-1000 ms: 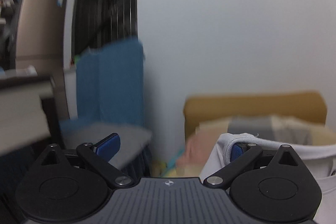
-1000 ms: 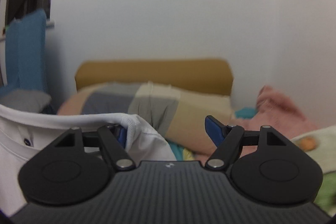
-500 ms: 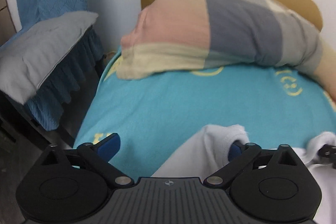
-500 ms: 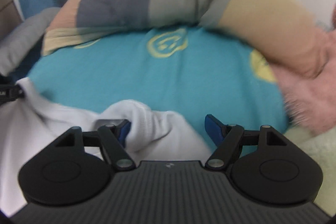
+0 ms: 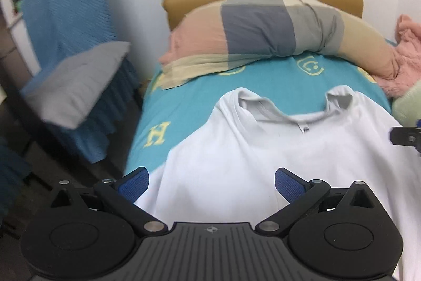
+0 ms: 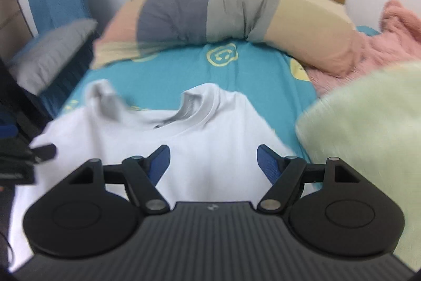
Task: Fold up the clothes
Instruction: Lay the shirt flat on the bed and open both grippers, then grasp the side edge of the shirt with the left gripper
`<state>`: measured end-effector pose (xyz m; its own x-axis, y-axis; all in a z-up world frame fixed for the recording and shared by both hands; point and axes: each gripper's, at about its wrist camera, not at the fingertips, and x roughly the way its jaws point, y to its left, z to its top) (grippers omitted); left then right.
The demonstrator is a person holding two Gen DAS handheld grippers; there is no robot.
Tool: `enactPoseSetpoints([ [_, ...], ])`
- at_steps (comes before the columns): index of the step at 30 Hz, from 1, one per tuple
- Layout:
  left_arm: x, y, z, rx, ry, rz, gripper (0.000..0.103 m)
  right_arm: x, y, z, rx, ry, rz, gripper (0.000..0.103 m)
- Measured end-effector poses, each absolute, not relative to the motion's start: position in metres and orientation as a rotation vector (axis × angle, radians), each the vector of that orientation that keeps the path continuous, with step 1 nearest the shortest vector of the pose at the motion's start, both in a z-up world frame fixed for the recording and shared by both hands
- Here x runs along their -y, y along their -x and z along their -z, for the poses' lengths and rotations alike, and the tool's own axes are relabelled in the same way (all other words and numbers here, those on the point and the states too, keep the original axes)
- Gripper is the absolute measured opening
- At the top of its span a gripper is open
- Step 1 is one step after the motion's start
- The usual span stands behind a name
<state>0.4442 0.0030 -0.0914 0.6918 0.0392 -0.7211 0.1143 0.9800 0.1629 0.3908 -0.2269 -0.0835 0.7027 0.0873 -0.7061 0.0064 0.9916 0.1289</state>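
We see the teal bed sheet [image 5: 184,107] with the white shirt [image 5: 236,149] spread flat on it, collar toward the patchwork pillow [image 5: 263,28]. We judge the laying-out done and folding not yet begun. Our left gripper [image 5: 211,179] and right gripper [image 6: 213,159] hover over the shirt, both spread, gripping nothing. Next we should pinch a shoulder and hem.

White polo shirt [image 5: 263,149] spread flat on teal bedsheet [image 5: 200,96], collar toward pillow, front up.
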Motion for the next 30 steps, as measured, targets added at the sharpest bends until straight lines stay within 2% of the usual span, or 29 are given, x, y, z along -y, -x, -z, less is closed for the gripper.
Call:
enactPoseSetpoints([
  [9,0.0,-0.266,0.034,-0.627,-0.092,0.052,0.103,0.194,-0.209,0.033,-0.608,-0.114,-0.115,0.075],
  [17,-0.003,-0.147,0.014,-0.515,-0.068,0.071,0.103,0.191,-0.116,0.006,-0.487,-0.141,-0.107,0.075],
  [23,-0.017,-0.12,0.026,-0.543,-0.02,0.055,0.103,0.197,-0.083,0.005,-0.446,-0.176,-0.102,0.075],
  [26,-0.039,-0.134,0.04,-0.603,0.06,0.025,0.102,0.202,-0.076,0.017,-0.451,-0.222,-0.099,0.075],
  [30,-0.079,-0.167,0.069,-0.675,0.188,-0.064,0.094,0.208,-0.078,0.04,-0.477,-0.268,-0.084,0.075],
])
